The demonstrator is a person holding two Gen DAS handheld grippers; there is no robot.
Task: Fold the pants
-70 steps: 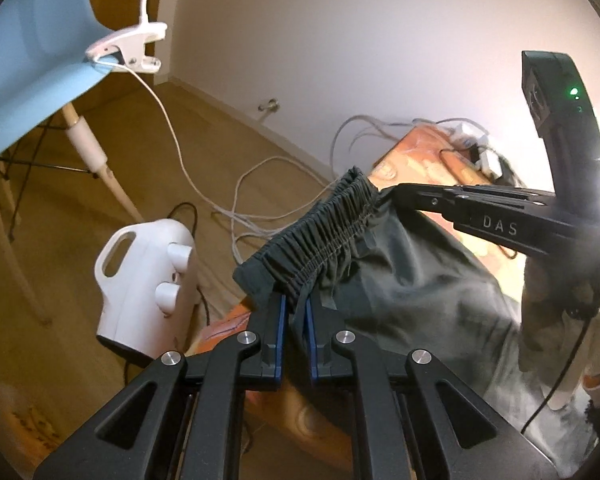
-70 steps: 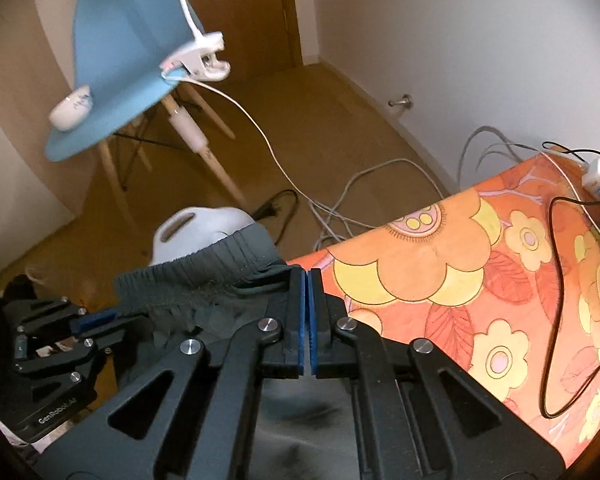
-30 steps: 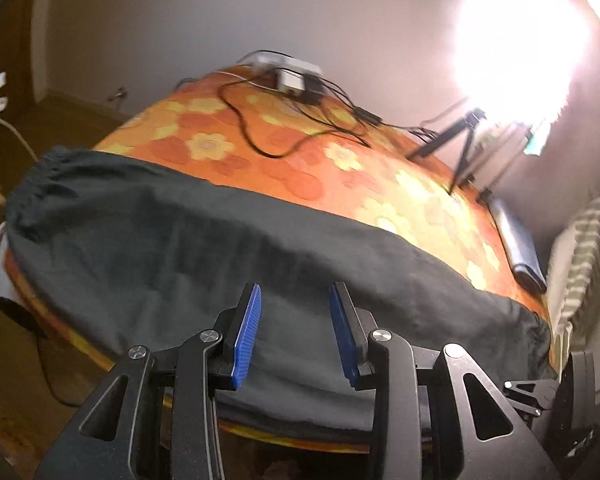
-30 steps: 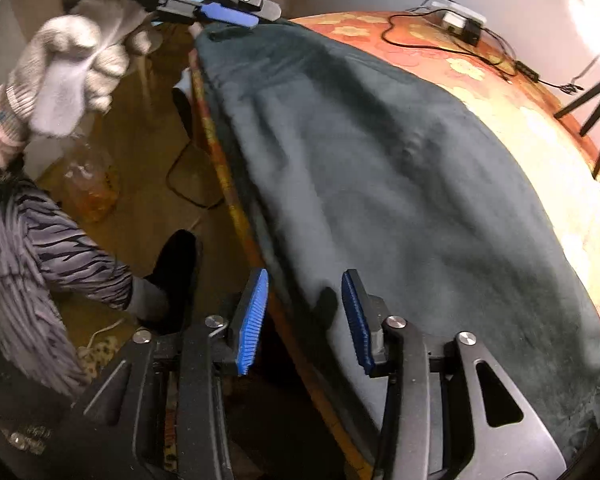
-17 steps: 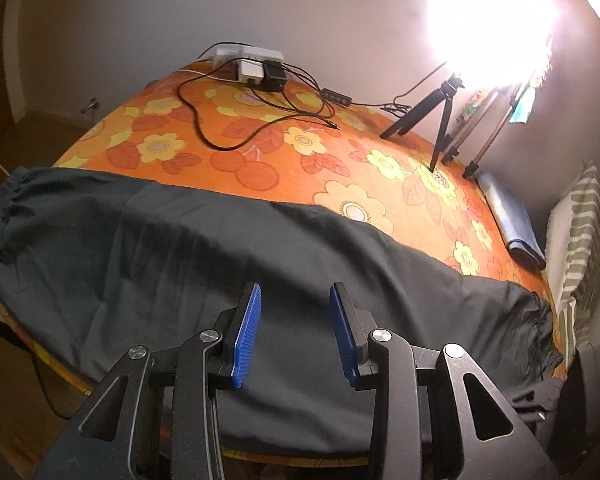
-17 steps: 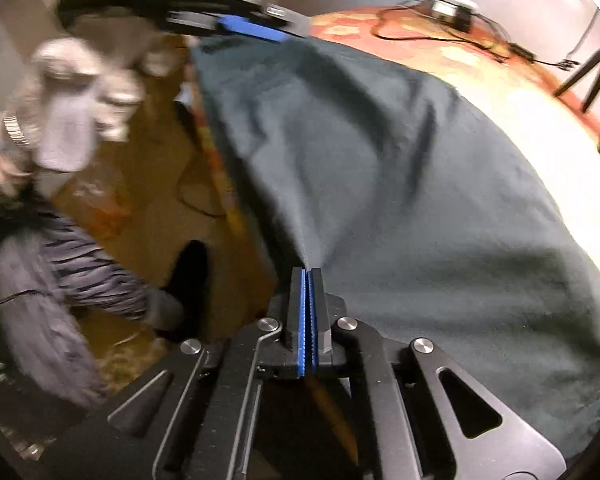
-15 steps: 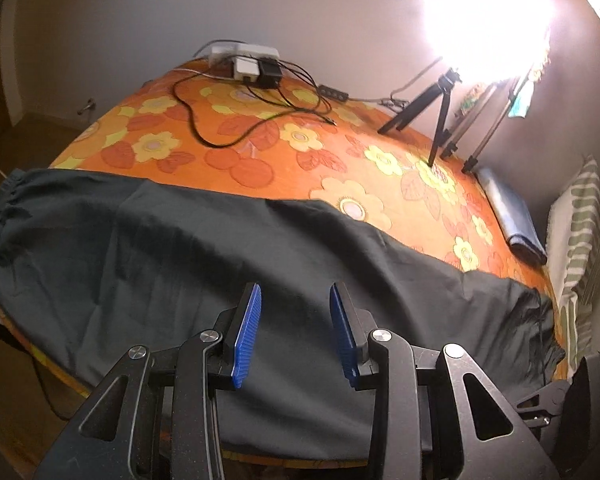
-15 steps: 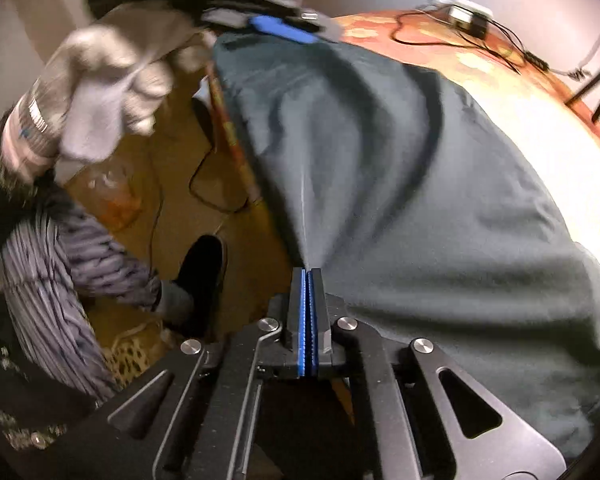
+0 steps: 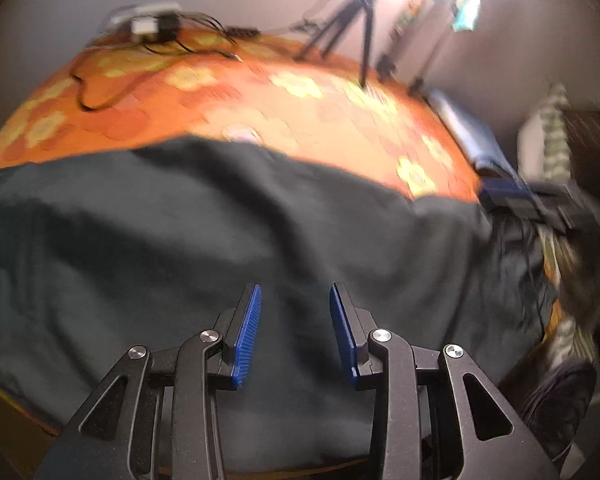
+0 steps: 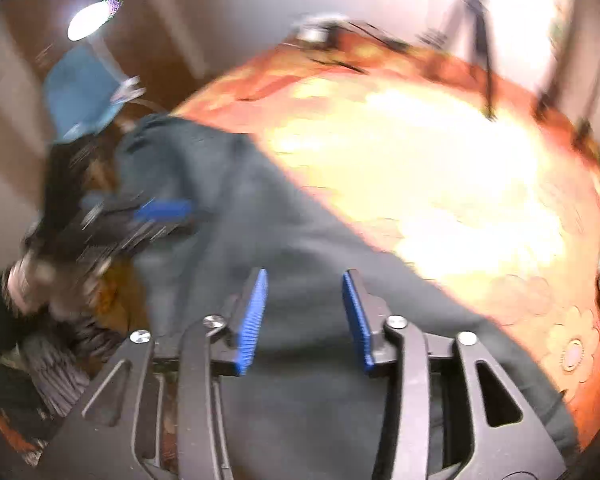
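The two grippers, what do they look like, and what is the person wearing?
Both the left gripper and right gripper are black, angular linkages with cut-out openings, silver pivot bolts and ribbed blue pads on the fingers. A striped dark-and-grey sleeve shows in the right wrist view; blur hides anything finer.

Pants [image 9: 188, 232]: dark matt cloth, soft, lightly creased. Bedcover [image 9: 300, 120]: orange flowered cloth, matt. Left gripper [image 9: 295, 320]: matt black plastic frame, shiny metal screws, ribbed blue rubbery pads [image 9: 247, 336].

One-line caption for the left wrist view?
Open left tool above dark pants spread on the orange floral table.
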